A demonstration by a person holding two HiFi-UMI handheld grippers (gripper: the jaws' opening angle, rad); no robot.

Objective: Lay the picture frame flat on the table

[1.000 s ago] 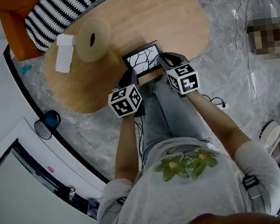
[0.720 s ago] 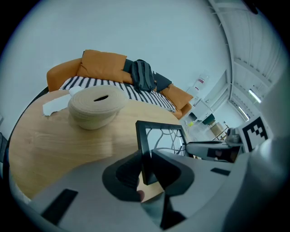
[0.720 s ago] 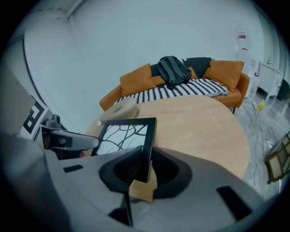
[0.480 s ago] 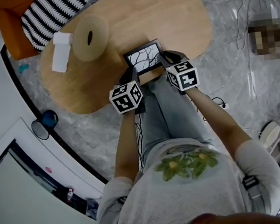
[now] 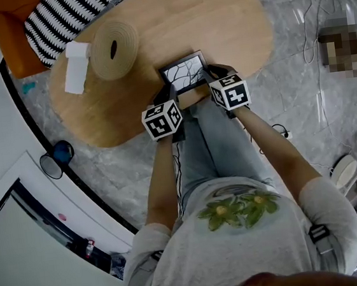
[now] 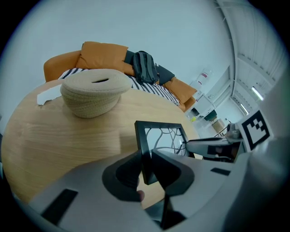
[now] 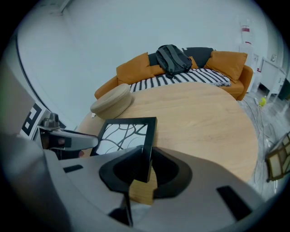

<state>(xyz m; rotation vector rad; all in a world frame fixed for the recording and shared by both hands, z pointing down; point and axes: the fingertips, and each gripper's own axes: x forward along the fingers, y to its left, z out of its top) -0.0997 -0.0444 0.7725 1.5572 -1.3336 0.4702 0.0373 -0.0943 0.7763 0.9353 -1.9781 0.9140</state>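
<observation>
The frame is rectangular and black-rimmed, with a glossy pane bearing a branching line pattern. It is held tilted over the near edge of the oval wooden surface. The left gripper is clamped on its left rim, the right gripper on its right rim. A round woven basket and a white item lie well apart, further left.
</observation>
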